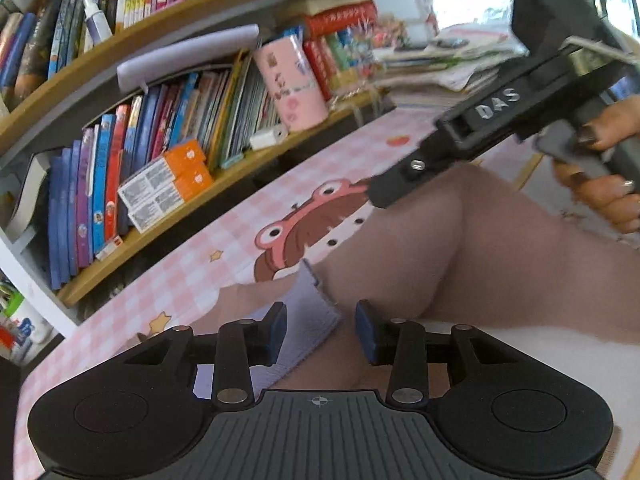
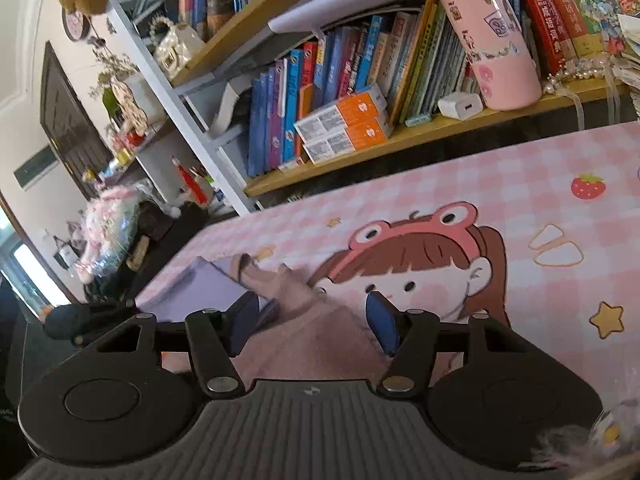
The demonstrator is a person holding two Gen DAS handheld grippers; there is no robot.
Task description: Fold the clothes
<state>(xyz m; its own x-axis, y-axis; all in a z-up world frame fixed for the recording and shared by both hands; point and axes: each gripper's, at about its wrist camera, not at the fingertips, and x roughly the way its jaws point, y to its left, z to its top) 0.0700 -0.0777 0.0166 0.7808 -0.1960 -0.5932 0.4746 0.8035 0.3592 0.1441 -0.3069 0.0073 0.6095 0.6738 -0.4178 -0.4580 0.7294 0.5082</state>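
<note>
A mauve-pink garment lies bunched on the pink checked table mat; its lilac ribbed cuff sits between my left gripper's blue pads. My left gripper is open, low over the cuff. My right gripper is open just above the same garment, with the lilac part by its left pad. The right gripper also shows in the left wrist view, held by a hand, its tips over the garment's far side.
A wooden bookshelf full of books runs along the table's far edge, with orange boxes, a white charger and a pink cup. A stack of papers lies at the far right. The mat's left edge drops off to cluttered furniture.
</note>
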